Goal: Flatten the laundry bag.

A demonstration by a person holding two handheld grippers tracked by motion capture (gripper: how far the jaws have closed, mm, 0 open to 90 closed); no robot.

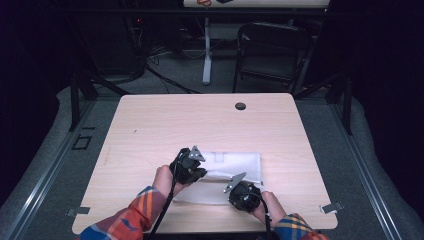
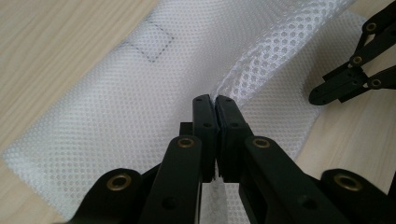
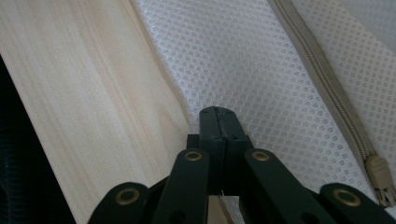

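A white mesh bag (image 1: pixel 240 161) lies flat on the near half of the wooden table (image 1: pixel 200 120). My left gripper (image 1: pixel 200 172) (image 2: pixel 215 100) is shut on a raised fold of the mesh (image 2: pixel 261 56) near the bag's left end. My right gripper (image 1: pixel 235 189) (image 3: pixel 218 112) is shut at the bag's near edge, with white mesh (image 3: pixel 243 70) pinched between its jaws. A beige zipper (image 3: pixel 322 88) runs along the bag and ends in a pull tab (image 3: pixel 380 179). The right gripper's linkage (image 2: pixel 355 79) also appears in the left gripper view.
A round cable hole (image 1: pixel 240 106) sits near the table's far edge. Metal clips (image 1: pixel 331 206) mark the near corners. Beyond the table stand a dark folding chair (image 1: pixel 272 50) and a white desk leg (image 1: pixel 206 50). The table's near edge (image 3: pixel 56 154) lies close to my right gripper.
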